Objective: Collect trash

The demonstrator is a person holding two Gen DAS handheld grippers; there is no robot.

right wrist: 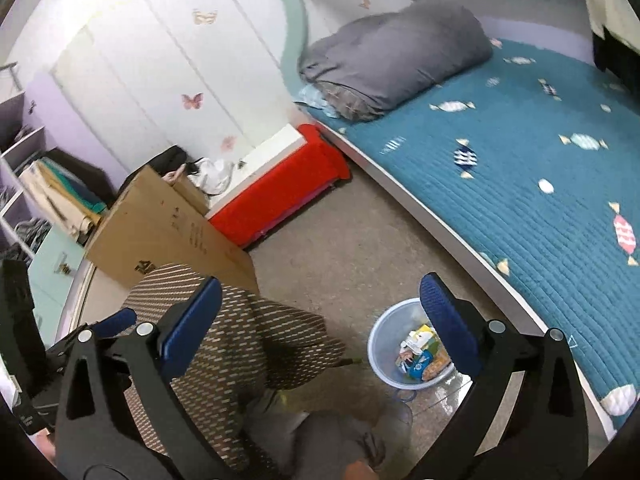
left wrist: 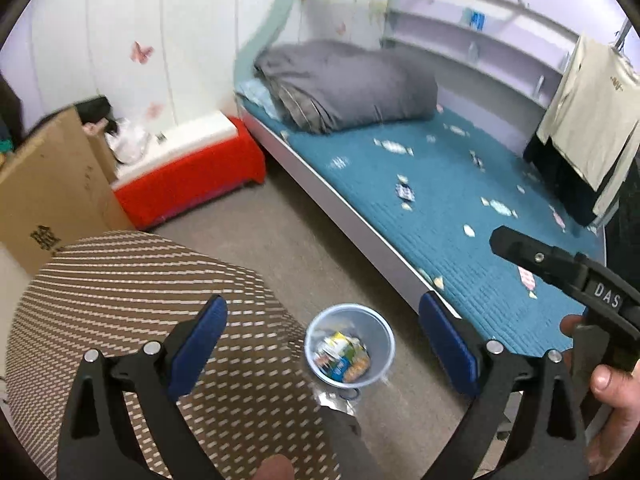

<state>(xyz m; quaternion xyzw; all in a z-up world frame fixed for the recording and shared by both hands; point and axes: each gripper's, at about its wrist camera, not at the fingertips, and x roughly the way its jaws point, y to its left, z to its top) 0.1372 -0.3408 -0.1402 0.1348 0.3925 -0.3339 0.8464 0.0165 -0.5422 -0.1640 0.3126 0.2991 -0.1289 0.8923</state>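
A small pale-blue bin (left wrist: 382, 346) stands on the floor by the bed with colourful packets (left wrist: 340, 356) inside. A shiny scrap (left wrist: 334, 398) lies on the floor just beside it. My left gripper (left wrist: 323, 302) hangs above the bin, open, with nothing between its blue pads (left wrist: 200, 344). In the right wrist view the same bin (right wrist: 384, 346) sits low and right, partly behind one finger. My right gripper (right wrist: 321, 282) is open and empty too. It also shows in the left wrist view as a black tool (left wrist: 560, 268) held in a hand (left wrist: 608, 384).
A bed with a teal quilt (left wrist: 440, 200) and a grey folded duvet (left wrist: 348, 88) fills the right. A red bench (left wrist: 192, 176) and a cardboard box (left wrist: 52, 184) stand at the left wall. The person's striped brown garment (left wrist: 140, 300) is below left. Clothes (left wrist: 592, 120) hang at right.
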